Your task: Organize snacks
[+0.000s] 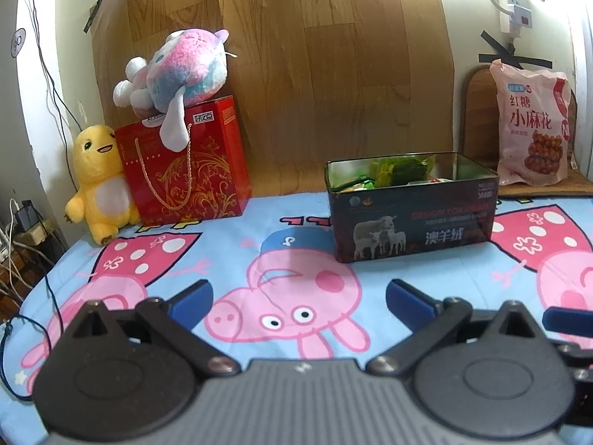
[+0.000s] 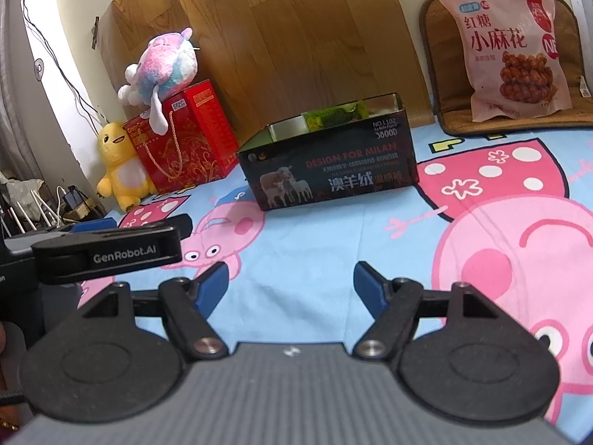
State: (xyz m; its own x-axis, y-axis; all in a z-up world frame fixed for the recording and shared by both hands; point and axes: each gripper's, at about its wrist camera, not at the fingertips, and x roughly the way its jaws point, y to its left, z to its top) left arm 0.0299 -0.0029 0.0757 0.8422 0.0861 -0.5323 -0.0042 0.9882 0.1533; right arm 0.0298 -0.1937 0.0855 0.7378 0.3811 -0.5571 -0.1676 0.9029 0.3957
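Left wrist view: we see the left tongs [image 1: 299,298] standing apart with nothing between the blue pads, hanging over the cartoon-print cloth [image 1: 259,248] that covers the counter. In the right wrist view the right tongs [image 2: 290,284] are likewise spread wide and empty; the body of the left unit shows at that picture's left edge.

We judge the task to be at either its start or its end: no loose snack lies on the cloth between the tongs and the tin [image 1: 411,215], and neither pair holds anything. The only snack outside the tin is the large pink snack bag [image 2: 507,48], propped upright on a brown woven mat [image 2: 441,59] at the far right, well apart from both tongs.

If the bag is to go next, the right tongs are the nearer. The bag is soft, glossy film, puffed and crinkled; we would grip an edge or a fold, since the full face looks wider than the opening.

The tin is rectangular, rigid, dark printed metal with a bright inner wall, lid off, and green wrappers [image 2: 335,115] show above its rim. Beyond it stand a red cardboard gift box [image 1: 189,163] with rope handles, a yellow plush [image 1: 98,181] beside it and a pastel plush [image 1: 178,70] on top.
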